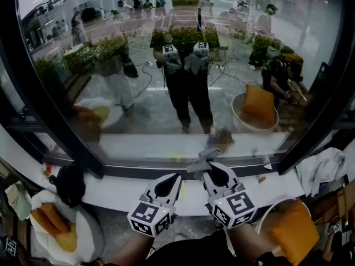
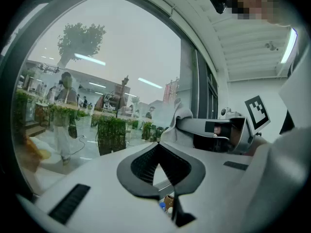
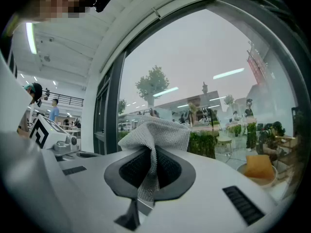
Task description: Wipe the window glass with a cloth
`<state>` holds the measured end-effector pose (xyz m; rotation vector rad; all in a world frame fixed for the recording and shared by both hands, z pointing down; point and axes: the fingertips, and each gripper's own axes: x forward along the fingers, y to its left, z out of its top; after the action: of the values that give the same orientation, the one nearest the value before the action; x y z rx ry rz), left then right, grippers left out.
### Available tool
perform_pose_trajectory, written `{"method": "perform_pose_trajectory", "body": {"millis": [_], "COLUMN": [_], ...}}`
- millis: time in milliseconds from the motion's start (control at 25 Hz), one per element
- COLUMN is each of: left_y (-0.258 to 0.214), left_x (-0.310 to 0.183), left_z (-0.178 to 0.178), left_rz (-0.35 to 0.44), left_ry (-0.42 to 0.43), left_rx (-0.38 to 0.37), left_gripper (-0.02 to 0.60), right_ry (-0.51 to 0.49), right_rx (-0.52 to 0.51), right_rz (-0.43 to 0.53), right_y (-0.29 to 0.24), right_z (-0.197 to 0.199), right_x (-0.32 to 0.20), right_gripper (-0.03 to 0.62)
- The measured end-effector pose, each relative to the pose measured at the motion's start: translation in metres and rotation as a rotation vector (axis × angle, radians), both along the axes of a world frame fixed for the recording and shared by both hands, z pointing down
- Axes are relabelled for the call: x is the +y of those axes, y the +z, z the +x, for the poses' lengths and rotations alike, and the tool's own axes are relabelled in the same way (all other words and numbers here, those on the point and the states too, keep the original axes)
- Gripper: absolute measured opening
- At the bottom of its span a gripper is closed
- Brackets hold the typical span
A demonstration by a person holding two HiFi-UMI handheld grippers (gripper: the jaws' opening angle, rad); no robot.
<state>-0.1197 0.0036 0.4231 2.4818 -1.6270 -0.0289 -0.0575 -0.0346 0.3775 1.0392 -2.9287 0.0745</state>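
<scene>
Two jaw tools are held side by side, low over a white window sill [image 1: 111,192], before the large dark-framed window glass [image 1: 166,65]. The white left gripper [image 1: 173,180] is closed on nothing. The white right gripper [image 1: 209,172] is clamped on a grey woven cloth [image 1: 201,160], bunched by the lower frame; contact with the glass cannot be told.

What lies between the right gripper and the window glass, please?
The grey cloth, pinched in the right gripper and reaching toward the glass, in the head view.

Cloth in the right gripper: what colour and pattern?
The cloth is light grey, fine mesh weave; clearest in the right gripper view.
</scene>
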Motion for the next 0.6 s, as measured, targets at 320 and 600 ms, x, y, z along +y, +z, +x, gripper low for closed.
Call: {"method": "perform_pose_trajectory", "body": {"millis": [320, 600], "left_y": [0.001, 0.001], "left_x": [-0.001, -0.001], "left_z": [0.004, 0.013], "left_rz": [-0.001, 0.0], "left_ry": [-0.001, 0.008], "left_rx": [-0.001, -0.002], "left_gripper": [0.008, 0.008], "right_ry": [-0.001, 0.003], "right_rx": [0.001, -0.014], "right_rz": [0.001, -0.004], "right_y": [0.0, -0.001], "right_z": [0.004, 0.013], "right_x": [0.0, -0.002], "right_gripper": [0.039, 0.039]}}
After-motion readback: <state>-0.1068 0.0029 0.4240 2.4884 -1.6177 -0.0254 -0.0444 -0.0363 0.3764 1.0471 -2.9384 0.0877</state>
